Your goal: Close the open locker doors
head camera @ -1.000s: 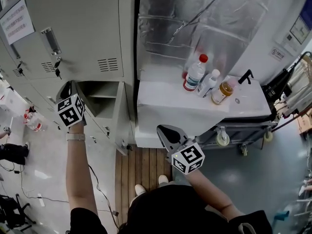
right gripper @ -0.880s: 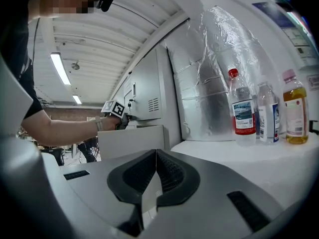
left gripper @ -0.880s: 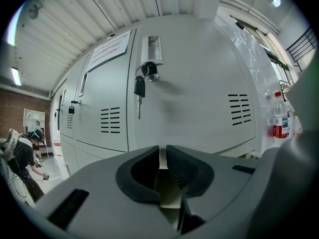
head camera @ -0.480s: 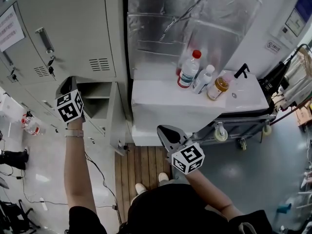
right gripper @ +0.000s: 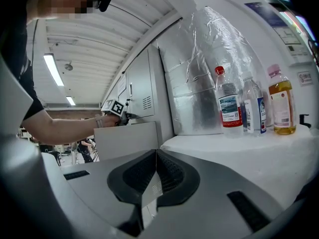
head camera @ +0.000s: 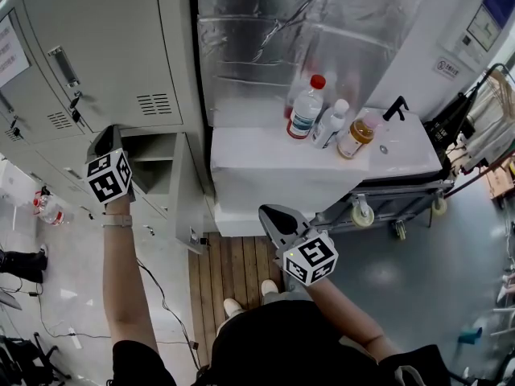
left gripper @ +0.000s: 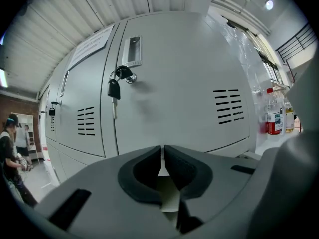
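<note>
A bank of grey lockers (head camera: 105,47) fills the left of the head view. One lower compartment (head camera: 154,161) stands open, its door (head camera: 185,195) swung out toward me. My left gripper (head camera: 107,133) is at the compartment's left edge. In the left gripper view its jaws (left gripper: 163,152) have just been closing and are now shut, with only a hairline slit and nothing between them. They face the closed upper door with its hanging key (left gripper: 114,87). My right gripper (head camera: 265,213) hangs lower at centre, away from the lockers, shut and empty (right gripper: 156,154). The right gripper view shows the open door (right gripper: 127,137) beyond it.
A white counter (head camera: 265,167) beside the lockers carries three bottles (head camera: 303,107), with a foil-wrapped wall (head camera: 273,30) behind it. A wheeled trolley (head camera: 386,207) stands to its right. A wooden board (head camera: 233,268) and a cable (head camera: 157,288) lie on the floor. A person (left gripper: 12,148) stands far left.
The left gripper has shifted a little along the front of the open compartment. The head view has drifted, so the lockers sit further left. The right gripper holds about the same place.
</note>
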{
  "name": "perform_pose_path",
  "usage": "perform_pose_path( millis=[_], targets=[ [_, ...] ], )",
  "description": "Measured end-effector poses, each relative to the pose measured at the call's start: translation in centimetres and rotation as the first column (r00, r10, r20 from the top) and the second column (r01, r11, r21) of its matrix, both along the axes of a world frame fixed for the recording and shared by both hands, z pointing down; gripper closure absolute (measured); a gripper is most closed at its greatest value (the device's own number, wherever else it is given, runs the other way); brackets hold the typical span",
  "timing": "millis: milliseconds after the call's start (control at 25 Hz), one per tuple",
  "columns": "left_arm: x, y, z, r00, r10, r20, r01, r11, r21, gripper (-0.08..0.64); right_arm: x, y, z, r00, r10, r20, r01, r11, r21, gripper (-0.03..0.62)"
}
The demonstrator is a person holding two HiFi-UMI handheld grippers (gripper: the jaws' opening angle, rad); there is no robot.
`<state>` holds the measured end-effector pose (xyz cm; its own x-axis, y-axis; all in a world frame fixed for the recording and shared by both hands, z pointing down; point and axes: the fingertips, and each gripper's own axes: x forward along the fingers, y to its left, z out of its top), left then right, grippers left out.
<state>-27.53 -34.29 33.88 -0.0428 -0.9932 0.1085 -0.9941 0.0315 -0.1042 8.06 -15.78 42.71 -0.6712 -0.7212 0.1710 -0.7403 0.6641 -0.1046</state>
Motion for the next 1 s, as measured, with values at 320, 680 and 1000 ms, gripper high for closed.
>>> perform_pose_path(
  millis=[320,680,1000],
  targets=[
    [1.7,4.0,1.6,0.999,0.021,-0.040,-0.021,1.000,-0.004,0.525,-0.6,0.6,0.4,1.000,-0.024,0.008,0.024,1.000,-0.013,0.562],
    [3.4,11.1,4.6,1.000,0.005,-0.002,-0.005,0.999,-0.045,0.512,-2.8,2.5,0.7,0.994,-0.104,0.022,0.105,0.994,-0.025,0.562],
    [5.1,17.6,7.9,0.999,-0.009,-0.044,0.004,0.994,-0.105,0.465,-5.4,4.3,1.4,0.980,-0.193,0.040,0.194,0.980,-0.041,0.561]
  ],
)
